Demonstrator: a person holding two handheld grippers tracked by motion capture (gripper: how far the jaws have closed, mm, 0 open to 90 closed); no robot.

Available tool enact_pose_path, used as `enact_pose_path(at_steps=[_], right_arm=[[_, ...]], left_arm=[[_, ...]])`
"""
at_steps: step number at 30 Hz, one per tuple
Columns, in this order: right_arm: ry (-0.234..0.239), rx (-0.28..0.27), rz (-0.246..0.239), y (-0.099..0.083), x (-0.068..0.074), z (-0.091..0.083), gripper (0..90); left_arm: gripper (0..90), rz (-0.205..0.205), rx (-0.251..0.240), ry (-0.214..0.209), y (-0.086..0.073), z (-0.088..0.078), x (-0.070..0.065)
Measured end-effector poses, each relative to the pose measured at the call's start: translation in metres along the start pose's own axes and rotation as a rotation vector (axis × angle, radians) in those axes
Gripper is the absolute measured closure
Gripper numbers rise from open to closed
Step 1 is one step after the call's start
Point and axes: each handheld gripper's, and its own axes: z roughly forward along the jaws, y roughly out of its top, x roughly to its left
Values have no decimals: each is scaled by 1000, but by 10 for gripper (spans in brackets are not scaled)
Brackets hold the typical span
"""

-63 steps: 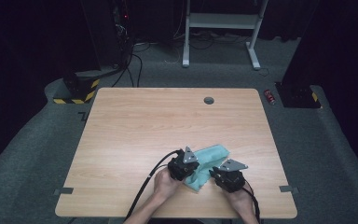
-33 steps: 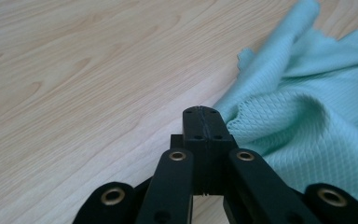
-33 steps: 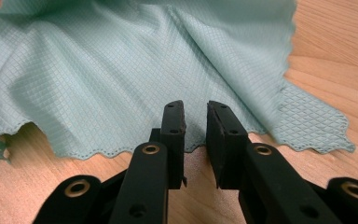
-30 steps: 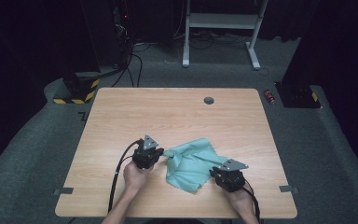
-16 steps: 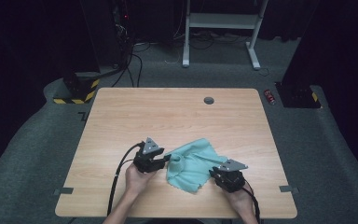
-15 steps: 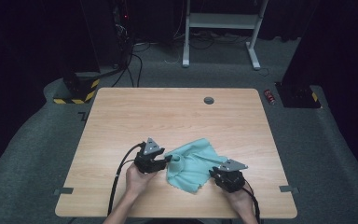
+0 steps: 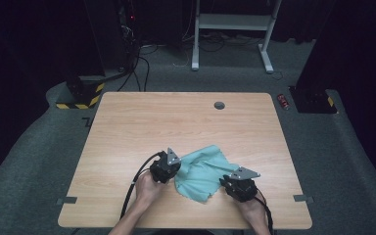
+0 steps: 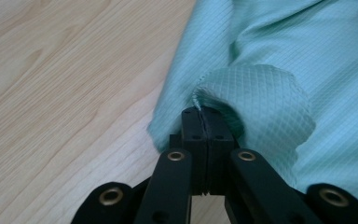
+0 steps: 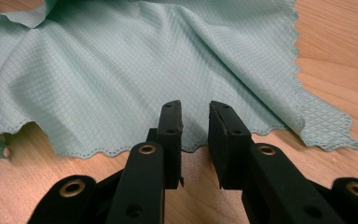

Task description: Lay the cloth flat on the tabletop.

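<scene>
While the teal cloth (image 7: 203, 171) lies spread and rumpled on the near half of the table (image 7: 127, 127), between the two hands, the left gripper (image 8: 204, 122) has just snapped closed and pinches a fold at the cloth's left edge; in the left gripper view the fabric puckers into a small hump around the shut jaws. The right gripper (image 9: 195, 122) sits at the cloth's near right edge with its jaws narrowly parted, the scalloped hem lying just ahead of the tips and nothing pressed between them.

Judging by its look, the cloth is a light, thin, quilted microfibre: limp, quick to crease, and likely to drag or bunch rather than slide as one piece. It cannot break, but a pinch that catches only a few threads could slip out under tension. The best holds seem to be the hem and the corners, such as the pointed corner at the right in the right gripper view (image 9: 328, 126), where a single layer can be taken cleanly and the sheet pulled flat or folded.
</scene>
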Motion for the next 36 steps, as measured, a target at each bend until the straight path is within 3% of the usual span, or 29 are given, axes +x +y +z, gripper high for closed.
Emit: enact_pose_path(at_steps=[13, 16, 18, 20, 21, 22, 26, 31, 36], right_arm=[[-1, -1, -3, 0, 0, 0, 748], [-1, -1, -3, 0, 0, 0, 748], [-1, -1, -3, 0, 0, 0, 748], [-1, 0, -2, 0, 0, 0, 748], [-1, 0, -2, 0, 0, 0, 748], [-1, -1, -3, 0, 0, 0, 748], [-1, -1, -3, 0, 0, 0, 748], [0, -1, -3, 0, 0, 0, 746], [2, 0, -1, 0, 0, 0, 744]], left_arm=[[890, -43, 49, 8, -37, -14, 11], [880, -50, 44, -16, -40, -17, 13], [804, -56, 24, -34, -41, -21, 14], [693, -75, -1, -35, -39, -26, 17], [693, -88, -21, -40, -37, -30, 19], [639, -110, -48, -49, -34, -33, 22], [595, -123, -72, -66, -16, -34, 26], [543, -109, -17, -77, 11, -6, 24], [559, -96, 13, -77, 31, 25, 22]])
